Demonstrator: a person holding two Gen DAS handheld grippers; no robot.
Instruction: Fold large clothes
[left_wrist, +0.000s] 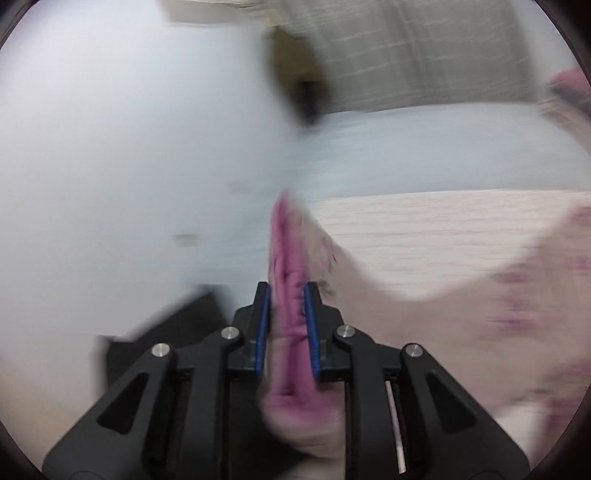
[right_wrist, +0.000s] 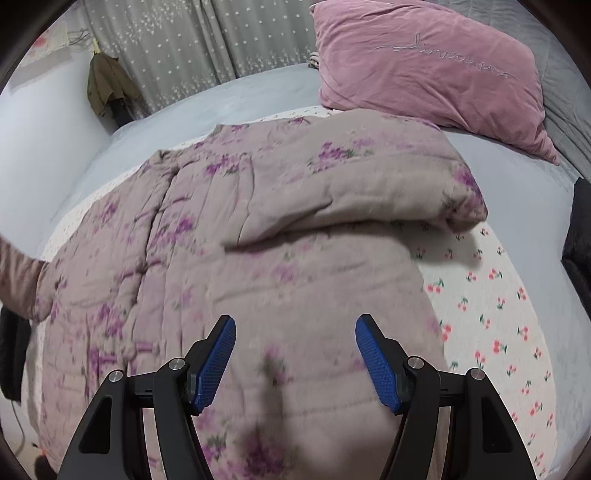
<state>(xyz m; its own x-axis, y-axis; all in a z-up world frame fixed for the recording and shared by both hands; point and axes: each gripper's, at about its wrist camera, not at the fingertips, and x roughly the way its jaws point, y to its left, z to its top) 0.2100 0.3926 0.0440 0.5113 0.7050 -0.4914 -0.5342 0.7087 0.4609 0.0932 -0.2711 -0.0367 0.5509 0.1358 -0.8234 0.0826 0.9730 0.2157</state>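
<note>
Right wrist: right gripper (right_wrist: 295, 354) released, over garment (right_wrist: 258, 229) spanning lower left to upper right; bare sheet (right_wrist: 498, 314) at right. Left gripper (left_wrist: 288, 321) clenched on its pink edge (left_wrist: 290, 266).

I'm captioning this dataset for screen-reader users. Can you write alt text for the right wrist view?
A padded floral garment lies spread on a bed, one part folded over its middle, with the right gripper above its near end, blue fingers apart and holding nothing. A pink pillow lies beyond it, and a cherry-print sheet shows to the right.
</note>
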